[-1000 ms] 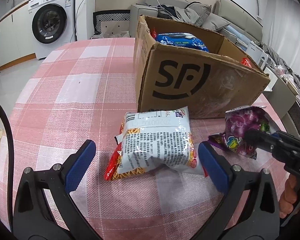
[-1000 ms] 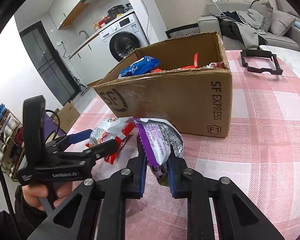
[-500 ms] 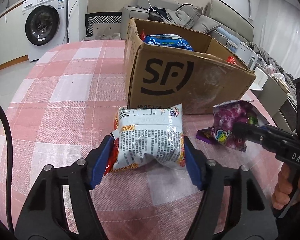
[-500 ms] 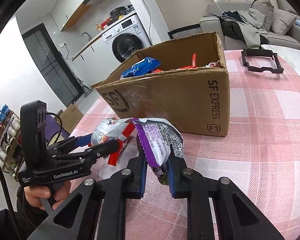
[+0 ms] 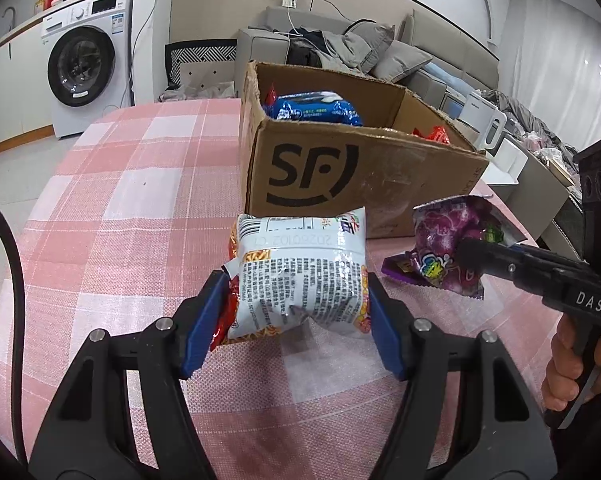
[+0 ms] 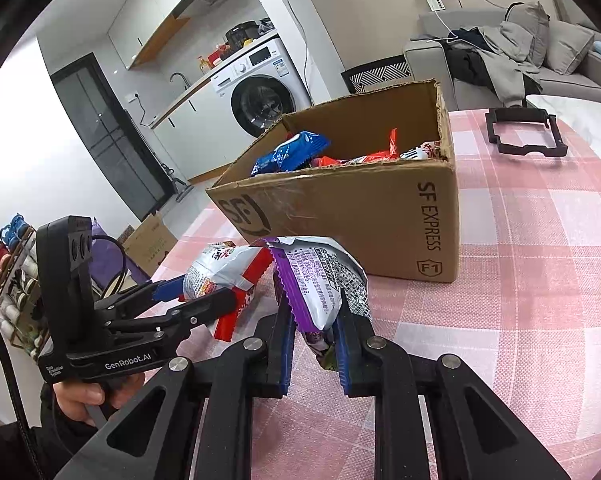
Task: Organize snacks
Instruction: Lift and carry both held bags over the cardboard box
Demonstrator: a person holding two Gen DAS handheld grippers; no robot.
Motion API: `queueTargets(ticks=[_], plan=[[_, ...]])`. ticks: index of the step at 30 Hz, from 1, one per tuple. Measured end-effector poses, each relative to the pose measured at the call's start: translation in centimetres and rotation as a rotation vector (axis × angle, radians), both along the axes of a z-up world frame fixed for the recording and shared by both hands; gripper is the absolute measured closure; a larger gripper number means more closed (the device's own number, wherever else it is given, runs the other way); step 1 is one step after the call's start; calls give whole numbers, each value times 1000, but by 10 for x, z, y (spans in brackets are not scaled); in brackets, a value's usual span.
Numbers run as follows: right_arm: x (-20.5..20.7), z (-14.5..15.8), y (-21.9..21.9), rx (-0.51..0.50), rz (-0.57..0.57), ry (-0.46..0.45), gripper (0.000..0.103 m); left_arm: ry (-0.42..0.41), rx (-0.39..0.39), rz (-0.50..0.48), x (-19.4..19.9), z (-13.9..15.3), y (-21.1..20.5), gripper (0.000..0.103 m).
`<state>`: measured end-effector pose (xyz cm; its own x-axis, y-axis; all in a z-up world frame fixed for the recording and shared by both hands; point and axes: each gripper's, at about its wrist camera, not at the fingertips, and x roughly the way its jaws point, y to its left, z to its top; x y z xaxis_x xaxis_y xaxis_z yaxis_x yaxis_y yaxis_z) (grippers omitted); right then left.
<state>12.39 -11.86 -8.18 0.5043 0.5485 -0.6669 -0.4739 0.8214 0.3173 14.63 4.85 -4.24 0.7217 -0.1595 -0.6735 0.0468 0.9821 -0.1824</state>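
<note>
My left gripper (image 5: 296, 316) is shut on a white and red snack packet (image 5: 300, 276), lifted a little off the pink checked tablecloth (image 5: 120, 216); the same packet (image 6: 224, 268) shows in the right wrist view. My right gripper (image 6: 314, 340) is shut on a purple snack bag (image 6: 320, 280), also raised; in the left wrist view that bag (image 5: 448, 248) hangs to the right of the packet. Just behind both stands an open cardboard box (image 5: 360, 172) holding a blue packet (image 5: 312, 110) and red packets (image 6: 376, 156).
A black frame part (image 6: 524, 132) lies on the table beyond the box (image 6: 380, 220). A washing machine (image 5: 84, 72) and a sofa with clothes (image 5: 340, 52) stand past the table. A person's hand (image 5: 576, 364) grips the right tool's handle.
My left gripper closed from wide open onto the white and red packet and raised it toward the box. The right gripper kept its hold on the purple bag, nearly still.
</note>
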Motion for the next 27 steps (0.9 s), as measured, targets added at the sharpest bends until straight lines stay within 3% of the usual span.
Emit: queueTargets(ticks=[27], plan=[[-23,43,-7,62,6,-92,85,-139,10,-13,-39,63,-20,38]])
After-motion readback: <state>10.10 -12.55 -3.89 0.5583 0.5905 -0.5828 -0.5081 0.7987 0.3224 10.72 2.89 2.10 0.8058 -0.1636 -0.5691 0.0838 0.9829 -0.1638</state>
